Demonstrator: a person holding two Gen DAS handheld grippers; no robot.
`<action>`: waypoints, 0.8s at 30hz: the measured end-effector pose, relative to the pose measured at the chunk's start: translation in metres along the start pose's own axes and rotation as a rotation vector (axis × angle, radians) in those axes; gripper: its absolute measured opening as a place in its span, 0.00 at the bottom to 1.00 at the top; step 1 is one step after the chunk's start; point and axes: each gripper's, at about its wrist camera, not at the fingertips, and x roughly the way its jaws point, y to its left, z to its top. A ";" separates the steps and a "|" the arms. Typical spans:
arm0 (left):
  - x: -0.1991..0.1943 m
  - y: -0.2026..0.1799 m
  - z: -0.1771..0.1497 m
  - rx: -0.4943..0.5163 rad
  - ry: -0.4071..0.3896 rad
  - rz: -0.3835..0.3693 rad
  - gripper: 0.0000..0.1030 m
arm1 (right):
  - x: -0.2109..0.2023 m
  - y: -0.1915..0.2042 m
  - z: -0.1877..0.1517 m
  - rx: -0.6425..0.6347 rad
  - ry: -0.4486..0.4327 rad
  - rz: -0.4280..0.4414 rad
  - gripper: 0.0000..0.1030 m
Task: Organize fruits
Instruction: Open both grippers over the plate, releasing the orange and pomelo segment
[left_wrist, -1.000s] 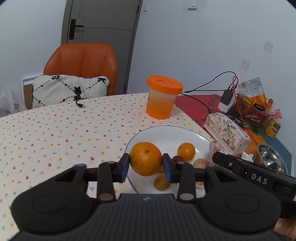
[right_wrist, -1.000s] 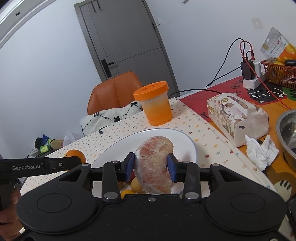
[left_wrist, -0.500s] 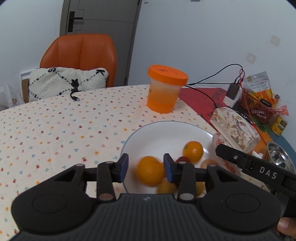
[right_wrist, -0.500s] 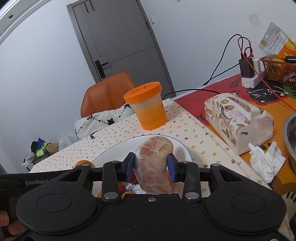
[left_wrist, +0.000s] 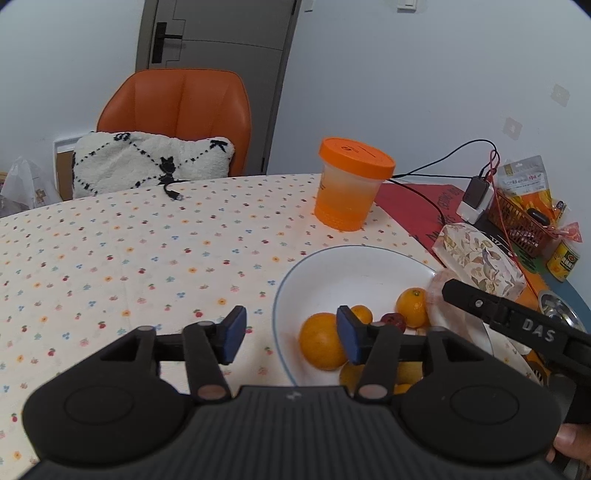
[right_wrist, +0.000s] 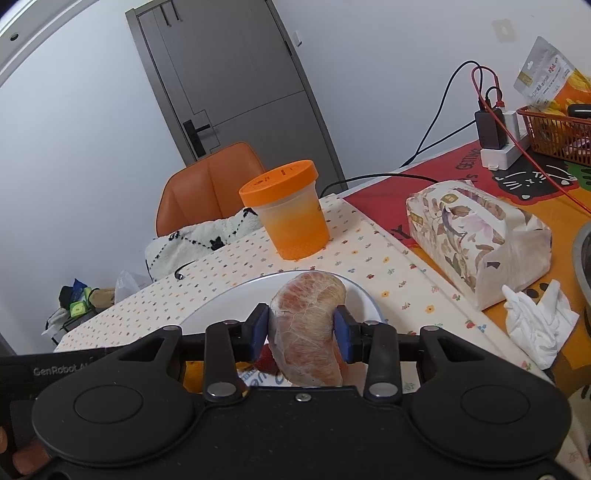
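Observation:
A white plate (left_wrist: 343, 273) sits on the dotted tablecloth. In it lie a large orange (left_wrist: 319, 346), smaller mandarins (left_wrist: 413, 307) and a small red fruit (left_wrist: 393, 319). My left gripper (left_wrist: 290, 334) is open and empty, just left of the plate's near edge; its right finger overlaps the large orange in view. My right gripper (right_wrist: 301, 334) is shut on a peeled pomelo segment (right_wrist: 306, 330), held over the plate (right_wrist: 221, 299). The right gripper's body (left_wrist: 517, 325) shows at the right of the left wrist view.
An orange-lidded tub (left_wrist: 349, 184) stands behind the plate. A floral tissue pack (right_wrist: 476, 236), a crumpled tissue (right_wrist: 535, 325), a charger with cables (right_wrist: 493, 136) and a red basket (right_wrist: 554, 133) lie to the right. An orange chair with a cushion (left_wrist: 151, 162) stands behind the table.
My left gripper opened and let go of the large orange, which now lies in the plate, then drew back and left. My right gripper kept hold of the pomelo segment and lowered slightly.

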 end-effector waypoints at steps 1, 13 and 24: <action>-0.002 0.002 0.000 -0.002 -0.004 0.002 0.55 | -0.001 0.001 0.000 -0.001 -0.004 0.001 0.41; -0.029 0.010 -0.005 -0.005 -0.046 0.019 0.85 | -0.021 0.012 -0.011 -0.003 0.007 0.010 0.60; -0.053 0.009 -0.019 -0.007 -0.029 0.022 0.90 | -0.050 0.012 -0.021 0.017 0.007 0.014 0.64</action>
